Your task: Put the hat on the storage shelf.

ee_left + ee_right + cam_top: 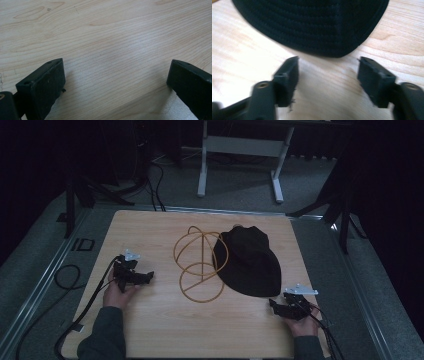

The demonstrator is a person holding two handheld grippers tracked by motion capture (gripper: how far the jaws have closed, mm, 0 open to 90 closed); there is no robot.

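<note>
A black hat (248, 260) lies flat on the wooden table (150, 330), right of centre, its brim (317, 27) toward me. Beside it on the left stands a gold wire hat frame (200, 262), partly overlapped by the hat. My right gripper (275, 304) rests near the table's front right, just short of the brim; its jaws stand open with bare wood between them (328, 75). My left gripper (147, 277) sits at the left of the table, left of the wire frame, its jaws wide open over bare wood (115, 85).
A white table frame (240, 150) stands on the grey floor beyond the table. Dark stand legs (335, 205) flank the far corners. Cables (70, 280) trail off the left side of the table.
</note>
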